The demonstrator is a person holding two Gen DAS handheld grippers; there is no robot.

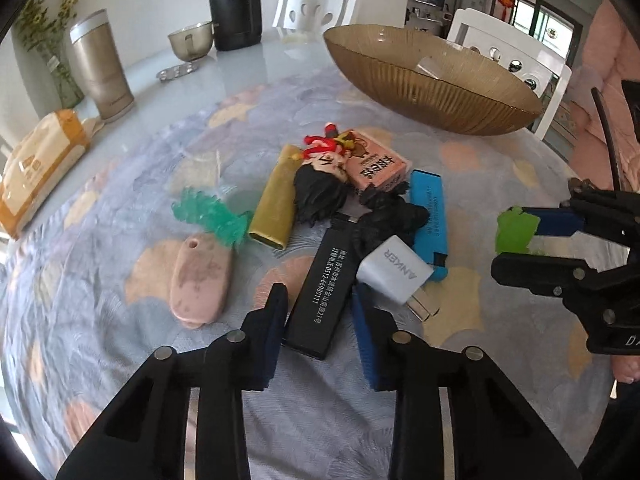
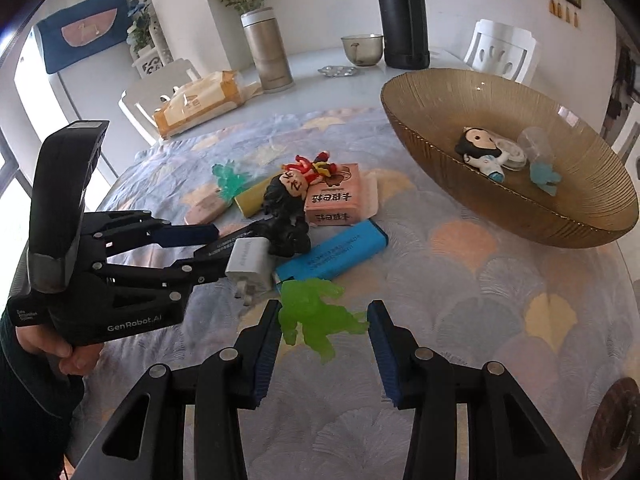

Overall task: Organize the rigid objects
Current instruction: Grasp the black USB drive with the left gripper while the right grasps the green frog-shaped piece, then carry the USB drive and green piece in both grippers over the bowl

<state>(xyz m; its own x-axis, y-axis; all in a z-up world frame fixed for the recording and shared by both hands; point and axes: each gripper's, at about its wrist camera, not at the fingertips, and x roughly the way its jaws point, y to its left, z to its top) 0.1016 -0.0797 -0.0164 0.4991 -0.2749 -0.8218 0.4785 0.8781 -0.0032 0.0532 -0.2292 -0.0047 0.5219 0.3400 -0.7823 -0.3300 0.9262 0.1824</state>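
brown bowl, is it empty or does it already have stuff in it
Not empty. In the right wrist view the brown bowl holds a small dark-haired figurine, a clear plastic cup and a pale blue piece.

The tablecloth [image 2: 460,280] was lavender with peach and yellow fans — the bowl [image 2: 592,216] amber, the figure [image 2: 316,320] lime green.

My left claw [image 1: 322,326] gapes around the black lighter's [image 1: 320,294] near end. The Anker charger [image 1: 394,270] lies just beside it; my right claw [image 1: 516,246] brackets a green figure [image 1: 516,230].
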